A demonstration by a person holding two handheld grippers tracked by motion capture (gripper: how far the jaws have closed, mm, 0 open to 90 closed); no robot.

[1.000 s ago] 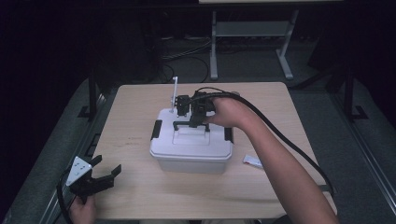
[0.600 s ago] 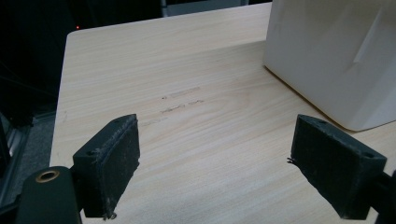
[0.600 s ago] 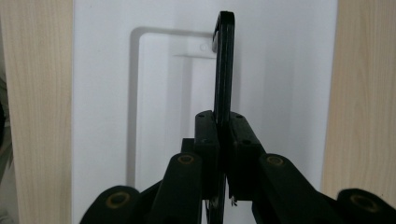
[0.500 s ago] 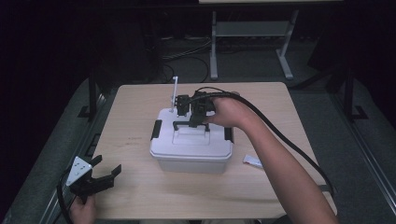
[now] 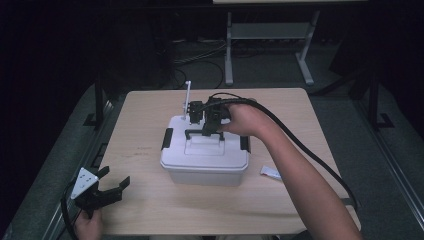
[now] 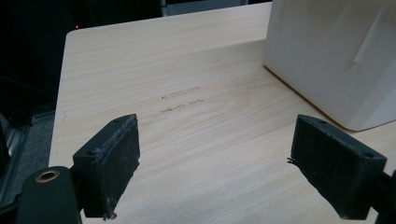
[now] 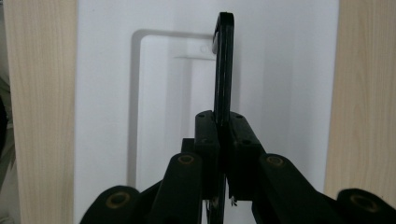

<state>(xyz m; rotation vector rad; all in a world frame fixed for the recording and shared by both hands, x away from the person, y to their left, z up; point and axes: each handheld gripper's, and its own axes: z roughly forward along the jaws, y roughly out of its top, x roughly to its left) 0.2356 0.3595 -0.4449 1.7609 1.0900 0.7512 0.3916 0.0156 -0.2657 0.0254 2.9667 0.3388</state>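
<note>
White lidded box (image 5: 205,157), contents hidden, right gripper (image 5: 206,131) clamped on its black handle (image 7: 223,65), left gripper (image 6: 215,172) wide open, empty, scene unchanged since earlier frames.

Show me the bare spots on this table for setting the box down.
Free: the wood between the white box and the left gripper, and the far right corner. Crowded: right of the box, where a small white tube and the forearm lie.
</note>
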